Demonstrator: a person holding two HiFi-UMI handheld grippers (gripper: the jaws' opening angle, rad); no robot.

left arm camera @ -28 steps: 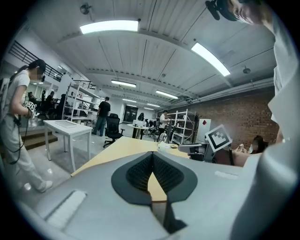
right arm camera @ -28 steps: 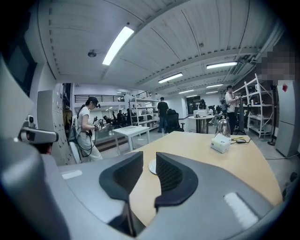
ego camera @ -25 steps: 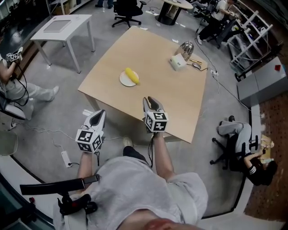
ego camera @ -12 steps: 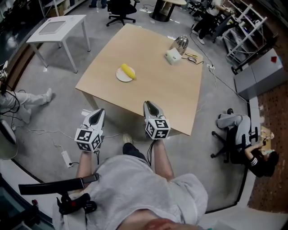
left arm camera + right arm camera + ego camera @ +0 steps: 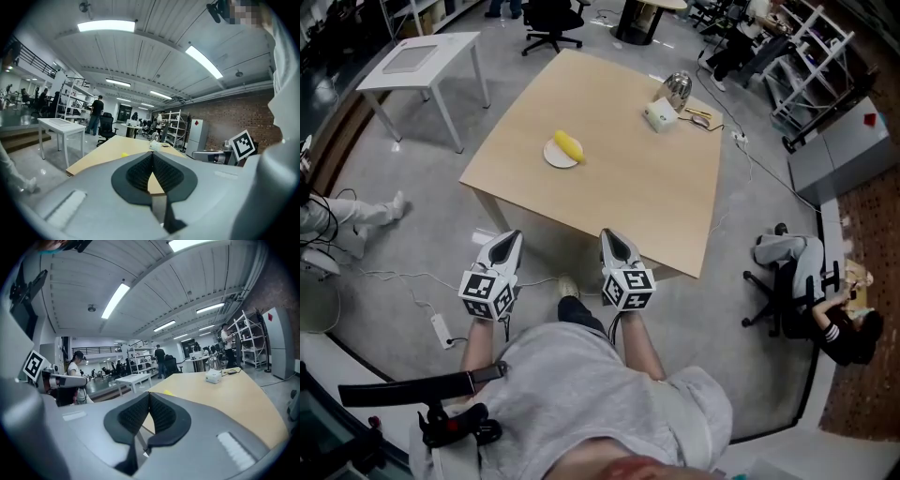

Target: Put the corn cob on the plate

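Corn cob [image 5: 568,145]: lies on the white plate [image 5: 553,157], toward the plate's far-right part. One end looks to reach the rim or just past it; too small to settle. Nothing touches it.

Plate: sits on the wooden desk [image 5: 628,192], left of centre and well apart from the near edge. At the far right corner of the desk stand a small white box [image 5: 660,116] and a shiny metal vessel [image 5: 678,89], well clear of the plate.

Left claw [image 5: 508,240]: jaws together, nothing between the pads. It is held off the desk, over the floor, close to the person's body.

Right claw [image 5: 616,238]: jaws have just been closing and now meet, with nothing between them. It hangs just short of the desk's near edge, beside the left one.

Judgement: placement reads as done, with both claws empty and drawn back.

Risks from here:
- If the cob does overhang the rim, a knock to the desk could roll it off the plate. The person stands right at the near edge, so a bump from body or right claw is the likely cause.
- Any correcting grasp would start with jaws together. Reaching in without parting them first would push the cob rather than take it, and could slide the light plate as well.
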